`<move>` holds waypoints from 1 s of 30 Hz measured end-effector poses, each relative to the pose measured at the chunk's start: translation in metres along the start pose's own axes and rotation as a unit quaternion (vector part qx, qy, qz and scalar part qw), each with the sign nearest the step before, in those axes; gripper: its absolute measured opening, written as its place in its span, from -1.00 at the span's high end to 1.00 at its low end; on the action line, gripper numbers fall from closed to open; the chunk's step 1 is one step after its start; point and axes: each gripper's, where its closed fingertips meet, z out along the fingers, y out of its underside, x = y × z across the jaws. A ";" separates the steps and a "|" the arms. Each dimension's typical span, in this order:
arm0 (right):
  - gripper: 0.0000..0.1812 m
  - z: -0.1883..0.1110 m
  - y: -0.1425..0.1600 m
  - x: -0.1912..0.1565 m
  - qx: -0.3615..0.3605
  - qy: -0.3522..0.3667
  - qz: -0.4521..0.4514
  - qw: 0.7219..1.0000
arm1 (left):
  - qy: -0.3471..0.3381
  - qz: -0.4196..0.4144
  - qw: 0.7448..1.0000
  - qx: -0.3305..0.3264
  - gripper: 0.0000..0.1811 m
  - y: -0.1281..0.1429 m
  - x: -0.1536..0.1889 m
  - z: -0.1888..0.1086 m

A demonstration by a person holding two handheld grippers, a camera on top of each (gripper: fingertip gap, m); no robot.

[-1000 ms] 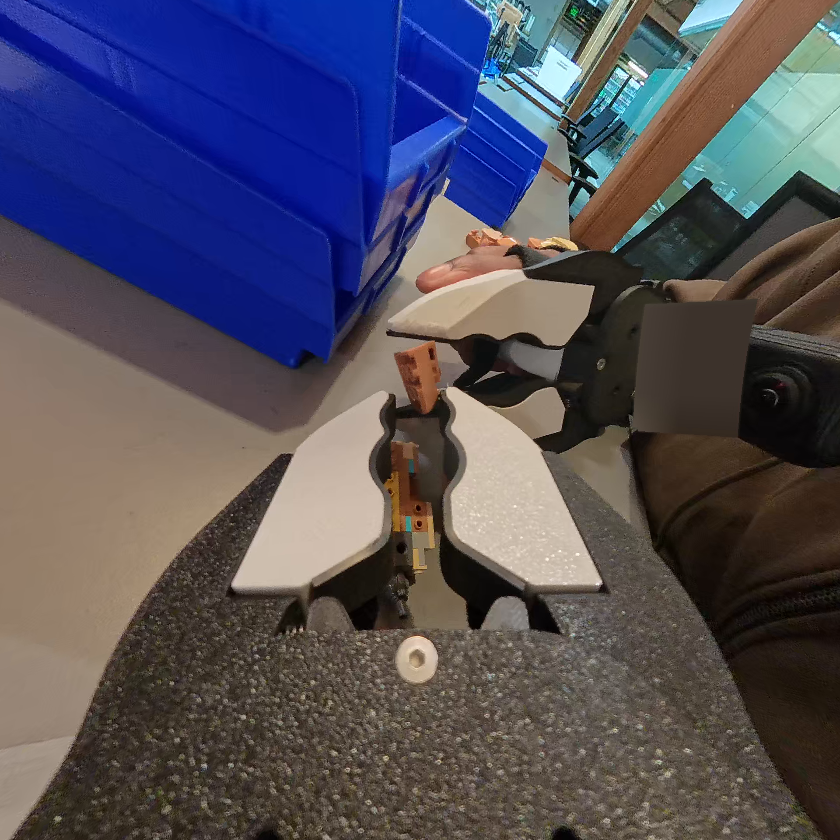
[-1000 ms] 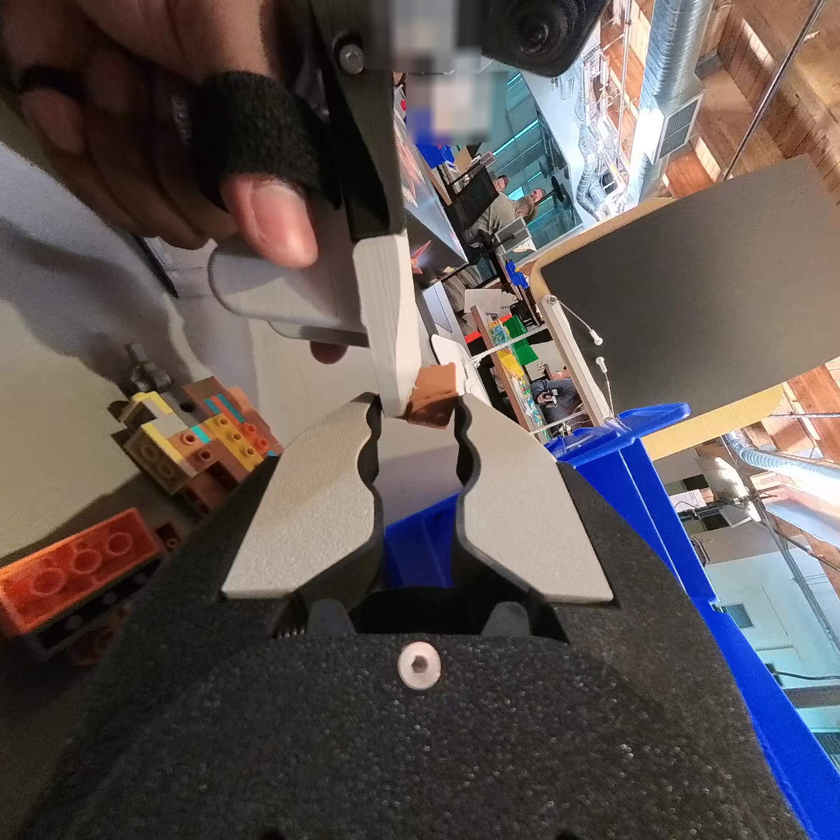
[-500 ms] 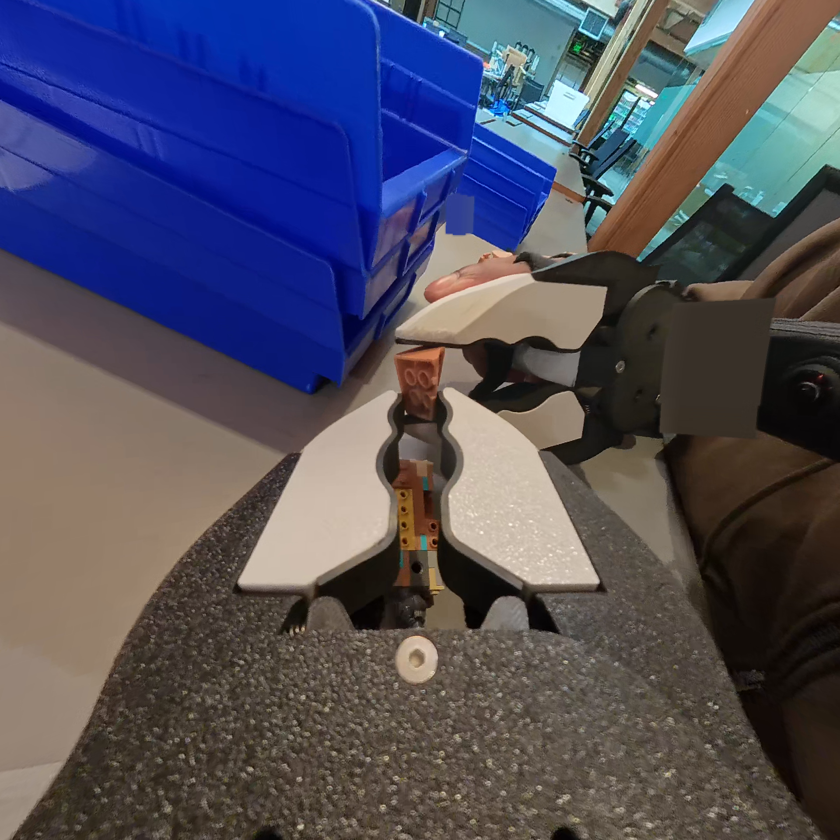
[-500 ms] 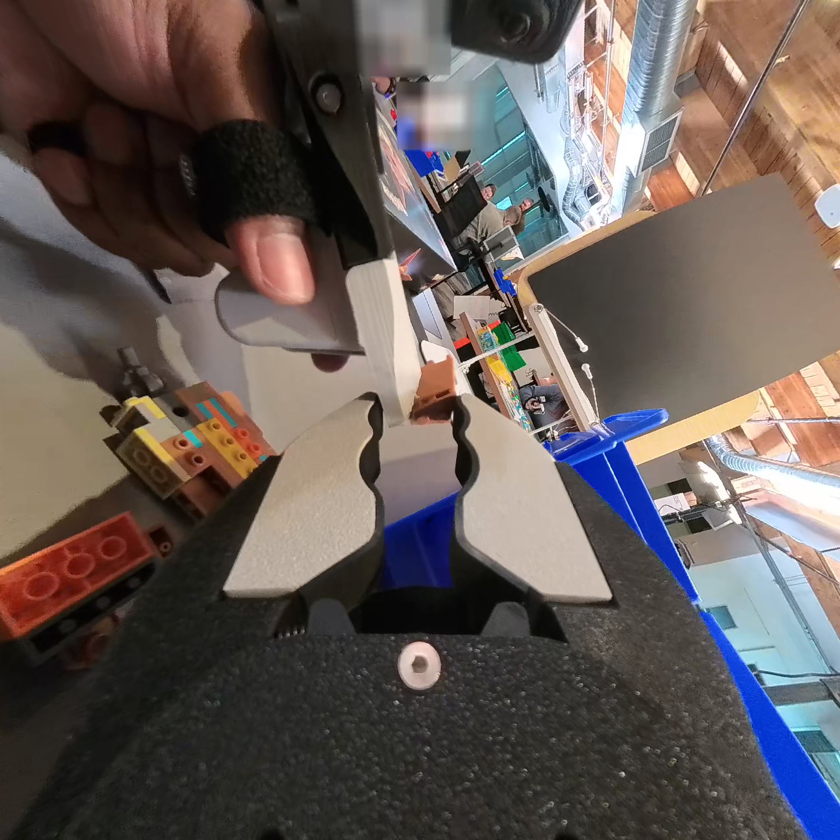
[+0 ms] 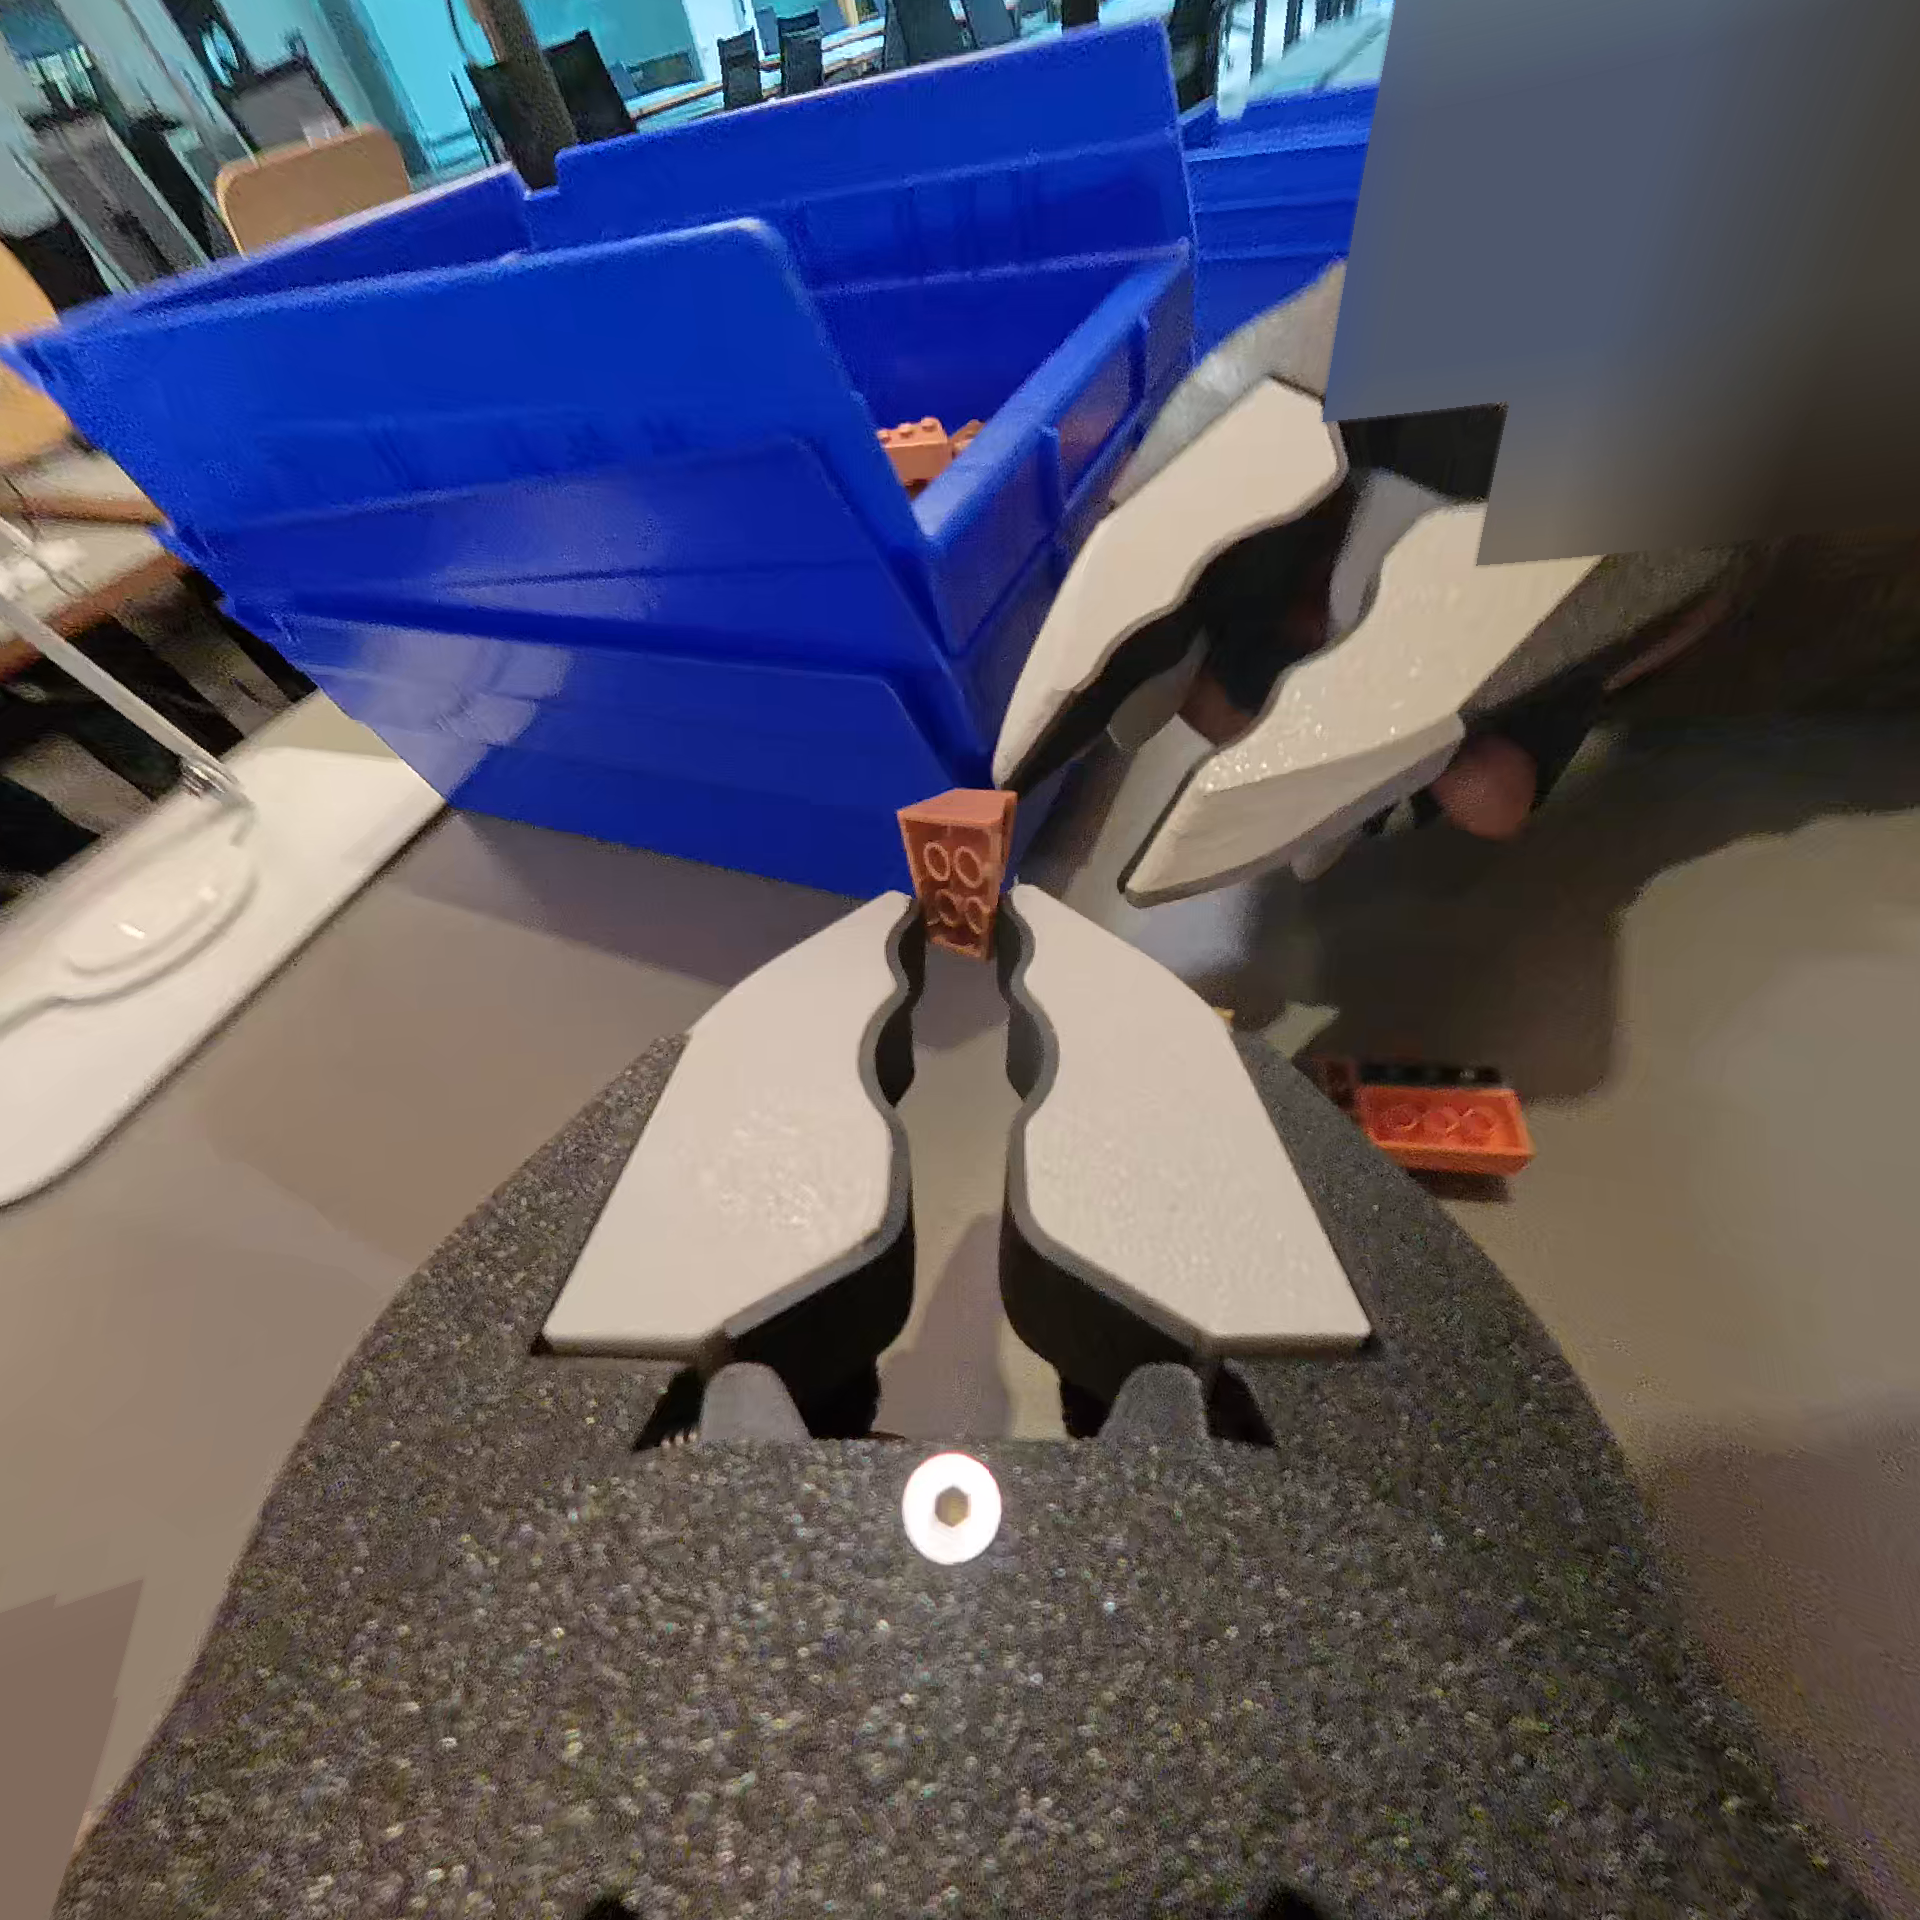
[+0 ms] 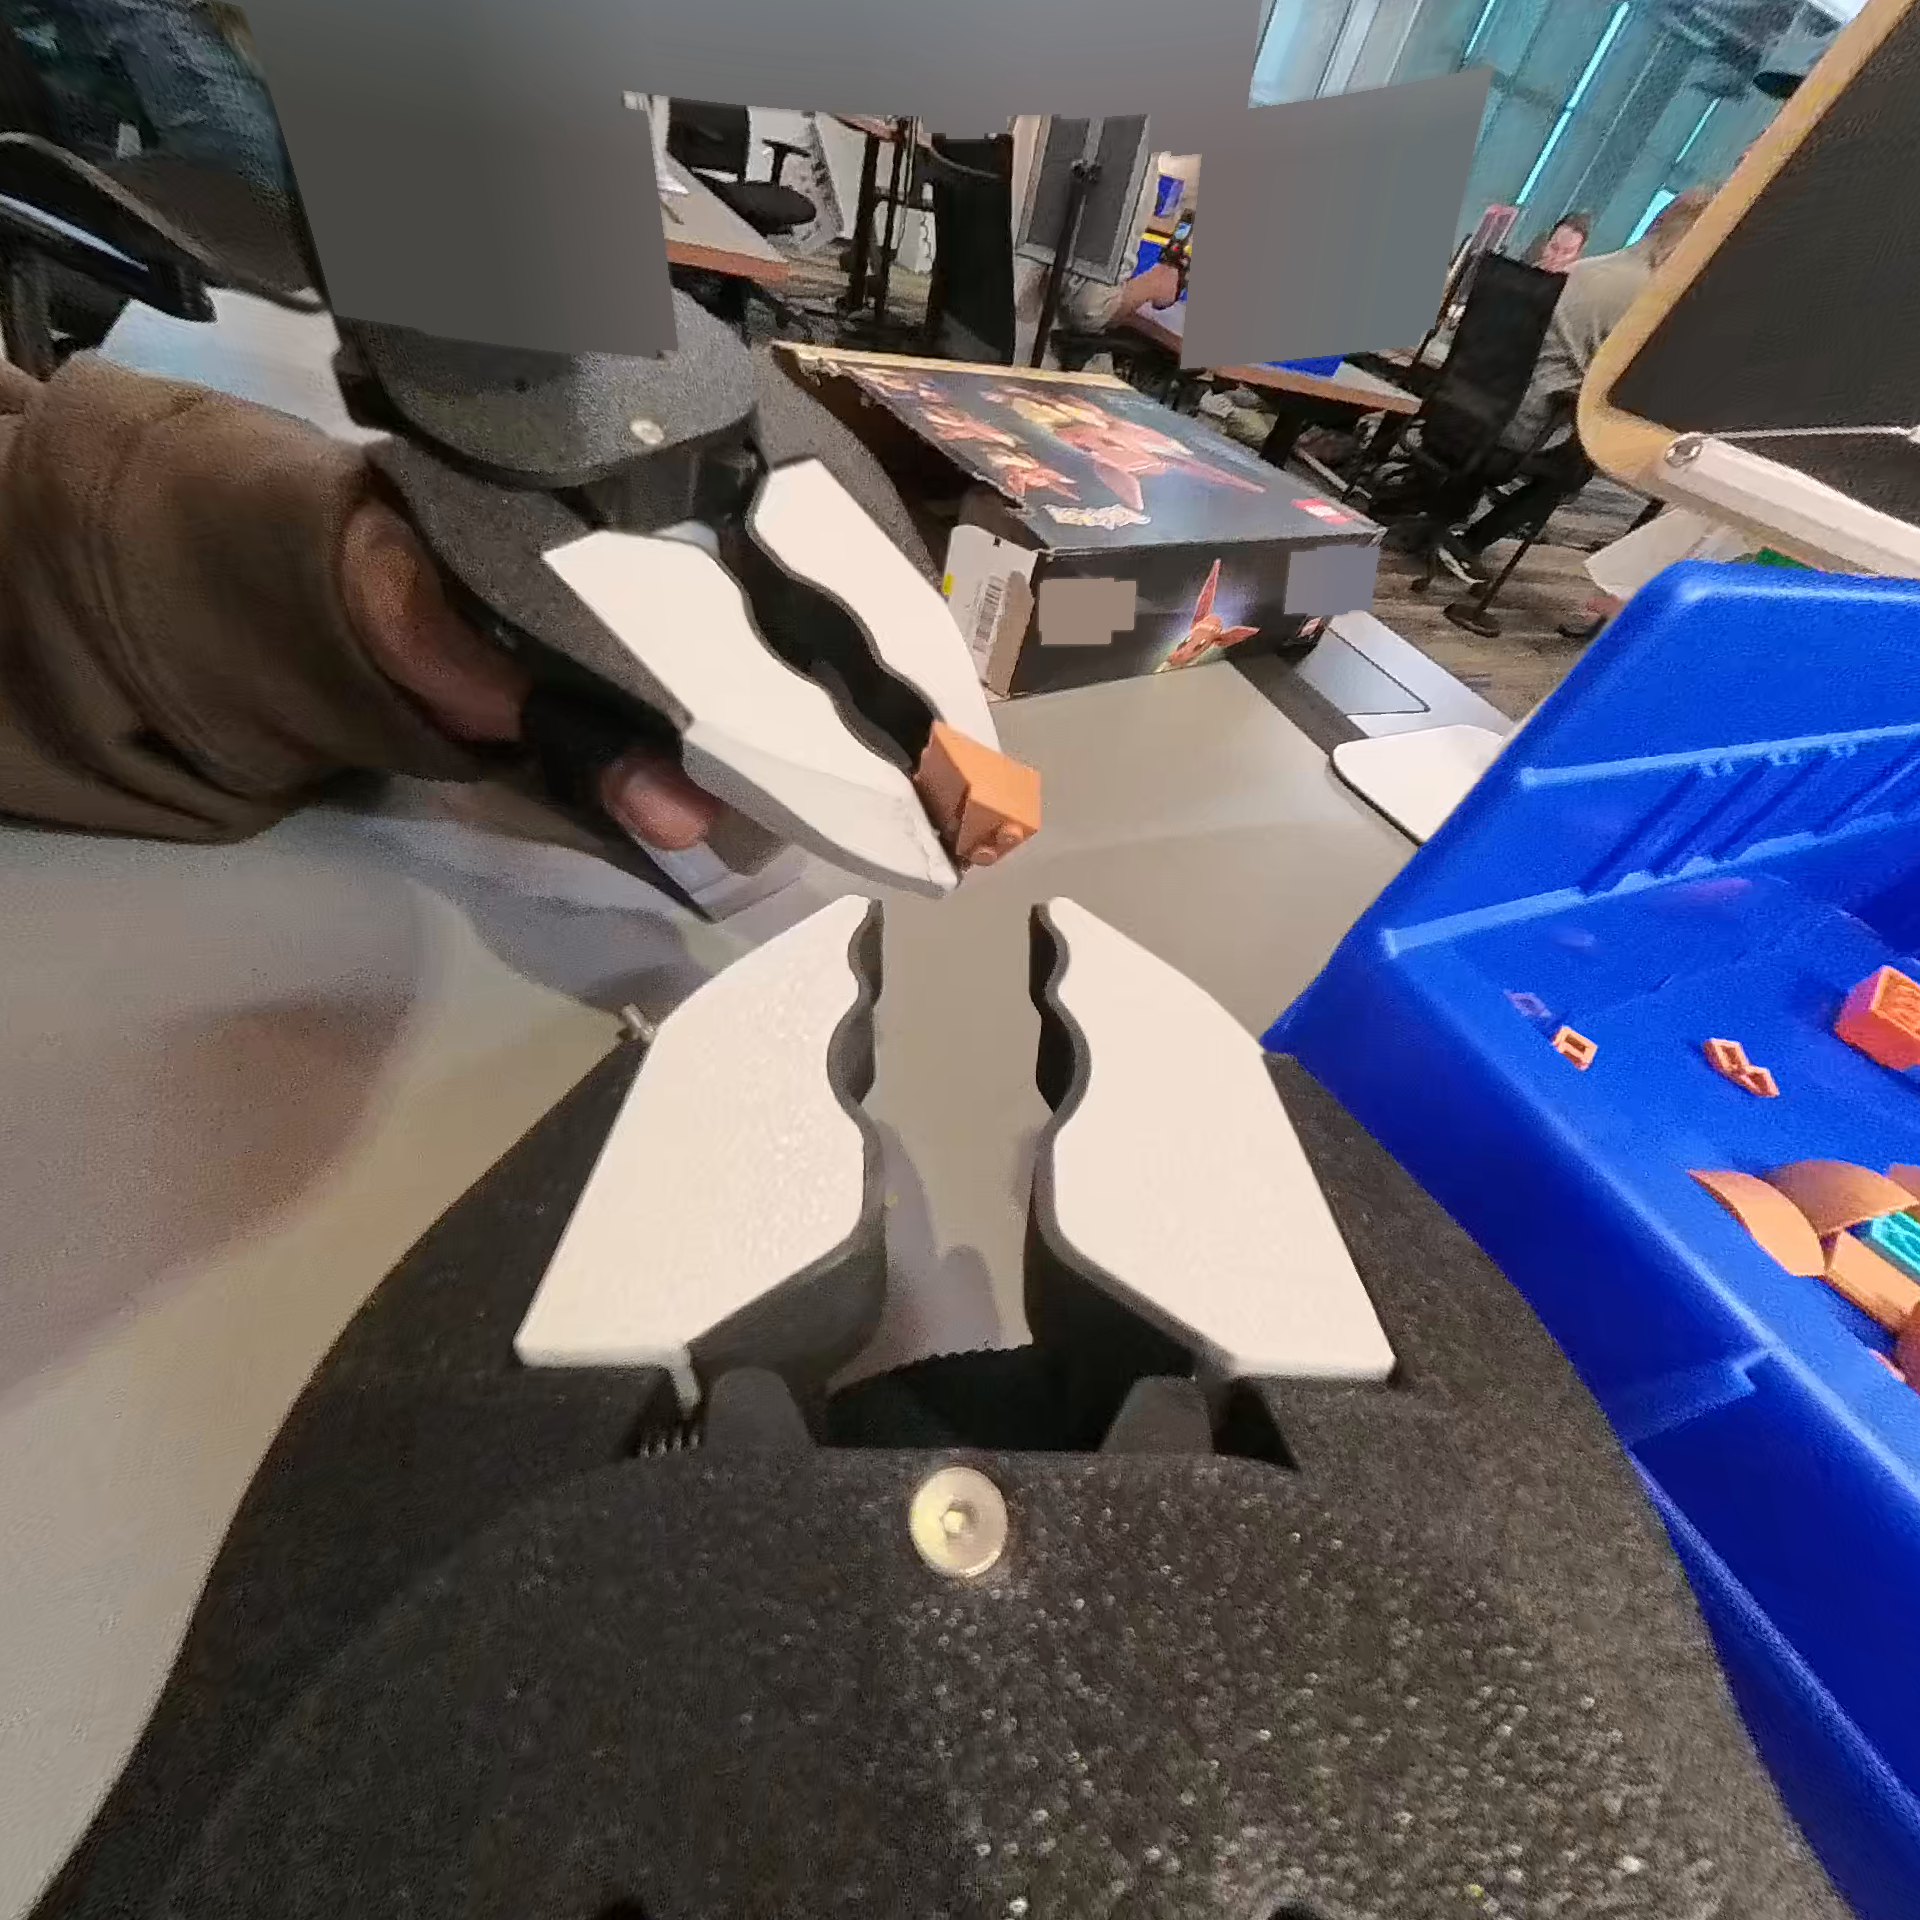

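Pinching a small brown brick (image 5: pixel 958 885) between its fingertips, the left gripper (image 5: pixel 956 914) holds it above the grey surface (image 5: pixel 312 1091), its underside tubes facing the camera. The right gripper (image 6: pixel 956 914) hangs just beside it with fingers spread and nothing between them. A blue bin (image 6: pixel 1621 1039) at the right holds loose orange and brown bricks (image 6: pixel 1829 1216), among them a teal piece. From the left wrist view, stacked blue bins (image 5: pixel 582 499) stand behind, a brown brick showing inside one. An orange brick (image 5: pixel 1444 1127) lies on the surface.
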 end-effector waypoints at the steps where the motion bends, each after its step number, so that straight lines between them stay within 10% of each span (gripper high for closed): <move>1: 0.70 0.000 0.001 -0.001 -0.004 -0.001 -0.006 1.000 | -0.007 0.034 0.999 -0.006 0.86 0.001 0.001 0.000; 16: 0.81 0.004 0.020 -0.018 -0.095 -0.007 -0.150 0.984 | -0.072 0.424 0.898 -0.092 0.85 0.017 0.019 0.003; 30: 0.82 -0.009 0.011 -0.029 -0.023 -0.072 -0.200 0.977 | 0.043 0.273 0.961 -0.025 0.85 0.007 0.040 -0.002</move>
